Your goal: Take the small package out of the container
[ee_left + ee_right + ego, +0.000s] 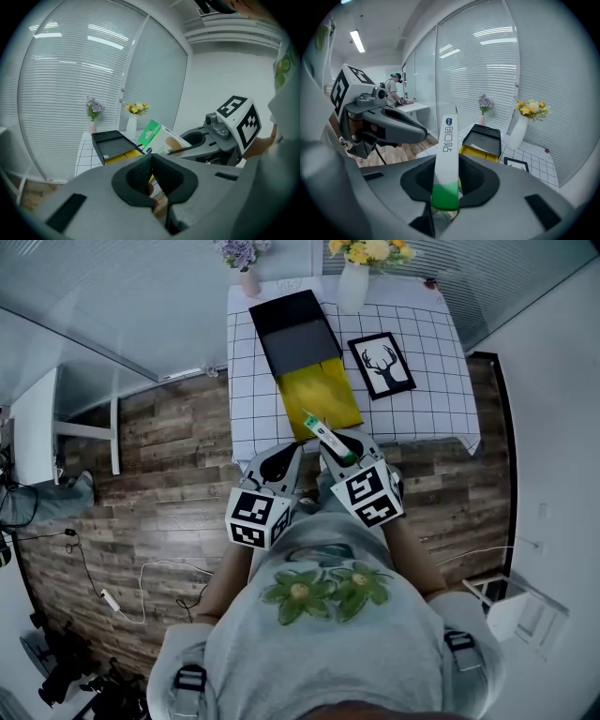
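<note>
The small package [322, 431], a flat white box with a green end, sticks up from my right gripper [341, 450], whose jaws are shut on its green end [446, 194]. It hangs over the table's near edge, just in front of the open yellow container [322, 396]. The container's black lid [293, 326] lies behind it. My left gripper [290, 457] is beside the right one, close to my body, its pads [142, 171] together with nothing in them. The left gripper view shows the package [158, 136] side-on.
The table [436, 395] has a white checked cloth. A framed deer picture [382, 364] lies right of the container. A white vase of yellow flowers [353, 279] and a pink vase [247, 279] stand at the far edge. Cables [111, 599] trail on the wooden floor.
</note>
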Demonstrator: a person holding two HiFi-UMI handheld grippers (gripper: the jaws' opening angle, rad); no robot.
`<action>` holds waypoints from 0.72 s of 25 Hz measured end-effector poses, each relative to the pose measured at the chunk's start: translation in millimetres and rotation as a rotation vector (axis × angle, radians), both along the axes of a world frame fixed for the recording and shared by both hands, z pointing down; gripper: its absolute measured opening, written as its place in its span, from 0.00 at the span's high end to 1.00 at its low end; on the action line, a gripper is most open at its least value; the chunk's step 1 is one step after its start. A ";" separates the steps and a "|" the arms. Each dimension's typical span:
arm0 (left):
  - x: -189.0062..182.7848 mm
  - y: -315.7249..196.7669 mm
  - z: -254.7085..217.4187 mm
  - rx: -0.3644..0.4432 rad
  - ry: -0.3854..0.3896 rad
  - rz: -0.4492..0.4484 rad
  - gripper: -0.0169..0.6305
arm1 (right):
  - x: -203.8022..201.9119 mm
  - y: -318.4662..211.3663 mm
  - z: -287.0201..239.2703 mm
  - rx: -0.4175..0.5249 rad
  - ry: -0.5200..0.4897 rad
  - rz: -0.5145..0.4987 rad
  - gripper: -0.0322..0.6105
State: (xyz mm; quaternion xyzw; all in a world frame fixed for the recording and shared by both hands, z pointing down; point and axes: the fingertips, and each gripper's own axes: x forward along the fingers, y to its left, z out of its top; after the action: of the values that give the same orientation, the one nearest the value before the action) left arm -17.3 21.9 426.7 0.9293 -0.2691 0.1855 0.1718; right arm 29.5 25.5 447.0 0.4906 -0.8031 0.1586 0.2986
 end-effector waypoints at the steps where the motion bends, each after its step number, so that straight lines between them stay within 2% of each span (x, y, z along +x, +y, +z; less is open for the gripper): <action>1: -2.1 2.7 0.5 0.000 -0.001 0.000 0.96 | -2.1 3.6 -2.9 0.006 0.001 -0.002 0.81; 18: -20.7 22.8 1.7 -0.001 0.013 -0.006 0.96 | -26.9 28.2 -36.5 0.076 0.023 -0.032 0.81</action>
State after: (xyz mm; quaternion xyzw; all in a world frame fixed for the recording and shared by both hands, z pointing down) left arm -38.0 44.7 428.5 0.9297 -0.2705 0.1791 0.1747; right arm 2.6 53.7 410.5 0.4906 -0.8128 0.1175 0.2914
